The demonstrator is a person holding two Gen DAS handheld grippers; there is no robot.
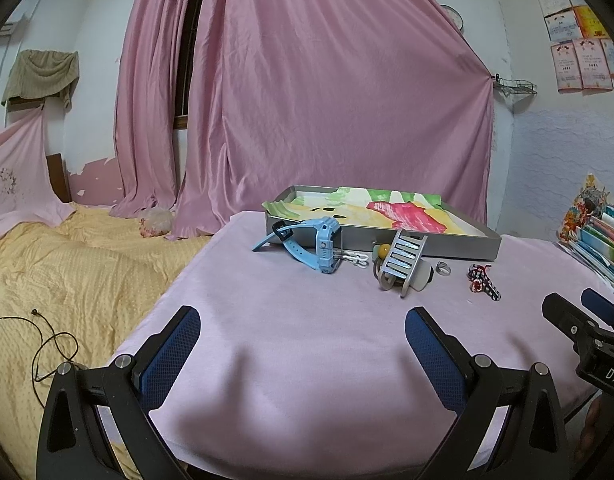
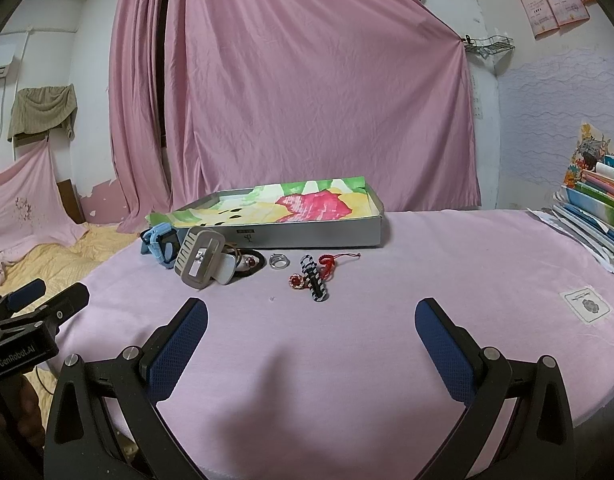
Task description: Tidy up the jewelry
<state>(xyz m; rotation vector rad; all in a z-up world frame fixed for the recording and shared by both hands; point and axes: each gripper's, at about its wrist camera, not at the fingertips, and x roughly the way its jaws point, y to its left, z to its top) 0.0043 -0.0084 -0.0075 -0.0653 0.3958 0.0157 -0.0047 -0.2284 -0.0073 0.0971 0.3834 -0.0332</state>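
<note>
Well ahead of both spread tools [image 1: 303, 330] [image 2: 311, 320], jewelry [image 2: 307, 272] beside tray [image 2: 307, 236]

— Surfaces, please.
— Table cover [image 2: 407, 280]: pink cloth, matt, soft nap. Tray [image 2: 307, 234]: grey metal walls, dull sheen, lined with printed paper [image 2: 291, 204].
— Smaller items?
— Watch [image 1: 323, 246]: light-blue plastic, smooth. Slatted clip [image 1: 401, 260]: brushed metal. Ring [image 2: 277, 261]: shiny metal. Gripper pads [image 2: 179, 352]: blue, textured, on matt black plastic frames.
</note>
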